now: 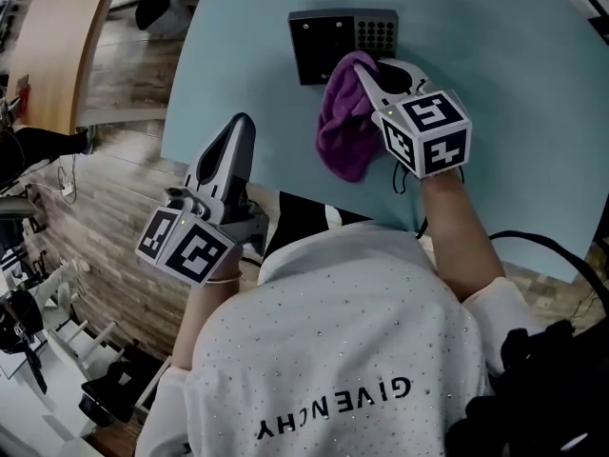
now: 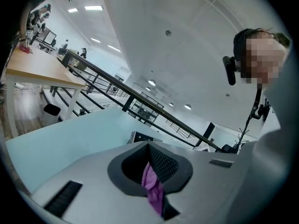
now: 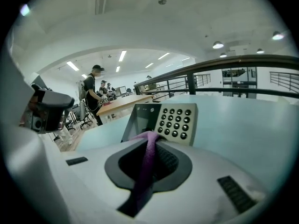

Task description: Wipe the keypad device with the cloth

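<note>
Right claw [image 1: 371, 69] clenched on a fold of the purple cloth [image 1: 343, 131], the operator holds it at the near edge of the keypad device [image 1: 328, 41], which lies flat at the far side of the pale blue counter [image 1: 495, 65]. The device sits straight ahead of that claw, just beyond its tips, its long axis running crosswise to the claw's line: dark screen to the left, button grid to the right. The cloth's upper fold touches and covers the device's near right corner, while the bulk sags onto the counter toward the operator. The left claw [image 1: 244, 122], jaws drawn together on nothing, hangs over the counter's near left edge, apart from both cloth and device. The sliver of purple in its slit appears to be the cloth seen beyond it. The right hand is plainly the nearer, so a wipe would likely mean pushing forward and then sweeping side to side along the long axis. The counter is smooth and otherwise bare. Around it are wood-plank flooring [image 1: 105, 208], a dark railing [image 3: 224, 64] and, far off under strip lights, a person [image 3: 96, 94] at a desk.
</note>
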{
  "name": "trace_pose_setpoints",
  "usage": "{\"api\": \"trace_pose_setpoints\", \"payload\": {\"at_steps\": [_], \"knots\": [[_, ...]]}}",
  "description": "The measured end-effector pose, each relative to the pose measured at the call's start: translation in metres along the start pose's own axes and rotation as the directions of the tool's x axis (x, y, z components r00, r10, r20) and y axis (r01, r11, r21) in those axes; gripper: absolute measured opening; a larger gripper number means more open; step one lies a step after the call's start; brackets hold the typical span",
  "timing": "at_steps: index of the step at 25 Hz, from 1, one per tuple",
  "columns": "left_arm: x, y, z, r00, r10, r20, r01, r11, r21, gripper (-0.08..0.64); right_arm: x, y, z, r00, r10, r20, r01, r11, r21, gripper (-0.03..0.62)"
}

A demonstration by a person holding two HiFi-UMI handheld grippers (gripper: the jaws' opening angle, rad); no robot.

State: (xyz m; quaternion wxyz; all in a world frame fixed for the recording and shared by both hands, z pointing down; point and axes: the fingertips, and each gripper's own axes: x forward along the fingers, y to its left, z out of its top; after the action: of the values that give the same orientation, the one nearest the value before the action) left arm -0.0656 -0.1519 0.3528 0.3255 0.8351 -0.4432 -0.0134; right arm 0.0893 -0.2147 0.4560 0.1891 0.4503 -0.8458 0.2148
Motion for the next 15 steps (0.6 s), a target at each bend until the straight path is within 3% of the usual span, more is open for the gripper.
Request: {"api": "trace_pose_setpoints", "payload": {"at_steps": [3, 15], "knots": [[0.002, -0.007, -0.006, 1.000, -0.006, -0.003, 0.006, 1.000, 0.001, 0.000, -0.010, -0.016, -0.007, 0.999, -0.044, -0.004, 0.044, 0.999, 0.018, 0.018], [-0.003, -0.021, -0.011, 1.000, -0.004, 0.006, 0.004, 1.000, 0.013, 0.000, -0.030, -0.046, -0.023, 0.997, -0.081, -0.003, 0.080, 0.988, 0.128, 0.021]]}}
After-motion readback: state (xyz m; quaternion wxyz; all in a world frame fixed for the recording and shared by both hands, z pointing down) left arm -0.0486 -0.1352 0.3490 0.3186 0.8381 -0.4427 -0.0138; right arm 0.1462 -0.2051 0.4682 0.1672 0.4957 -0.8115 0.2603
